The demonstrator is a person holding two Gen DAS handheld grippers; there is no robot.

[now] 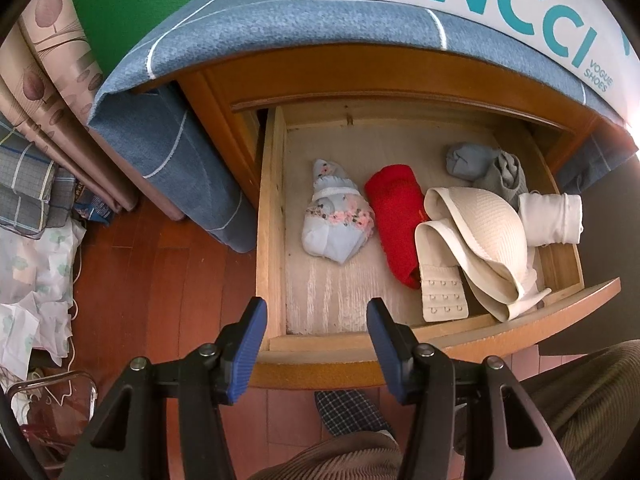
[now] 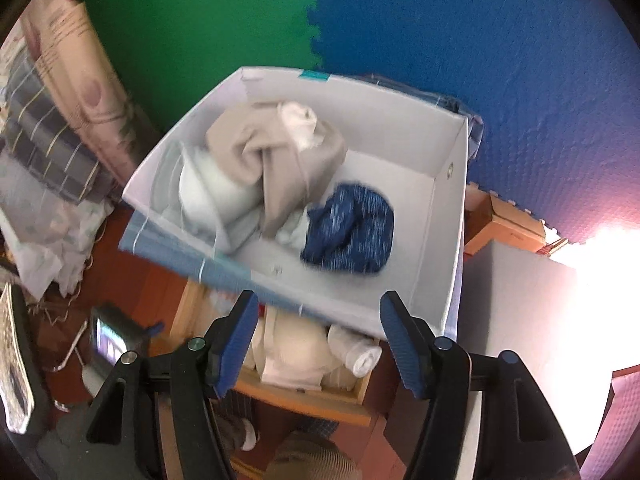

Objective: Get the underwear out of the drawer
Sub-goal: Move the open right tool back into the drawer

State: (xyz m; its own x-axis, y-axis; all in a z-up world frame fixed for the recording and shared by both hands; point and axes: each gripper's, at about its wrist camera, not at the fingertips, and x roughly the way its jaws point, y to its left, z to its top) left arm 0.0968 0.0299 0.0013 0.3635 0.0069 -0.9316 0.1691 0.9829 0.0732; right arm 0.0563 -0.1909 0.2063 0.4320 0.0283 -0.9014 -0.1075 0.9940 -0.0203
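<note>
The wooden drawer point(image 1: 272, 216) stands pulled open. Inside lie a floral light-blue underwear bundle point(image 1: 338, 222), a red rolled garment point(image 1: 396, 216), a cream bra point(image 1: 476, 232), a white roll point(image 1: 550, 218) and grey-blue pieces point(image 1: 484, 164) at the back. My left gripper point(image 1: 317, 314) is open and empty, above the drawer's front left corner. My right gripper point(image 2: 320, 312) is open and empty, above the near wall of a white box point(image 2: 454, 184) that holds a dark blue patterned garment point(image 2: 352, 234), a beige garment point(image 2: 276, 152) and white pieces. The drawer point(image 2: 304, 394) shows below it.
The white box sits on the cabinet top, which is covered by a blue cloth point(image 1: 256, 28). Bedding and papers point(image 1: 36, 216) lie on the wooden floor at the left. My knees in corduroy point(image 1: 580, 400) are below the drawer front. A small screen device point(image 2: 110, 340) sits at the left.
</note>
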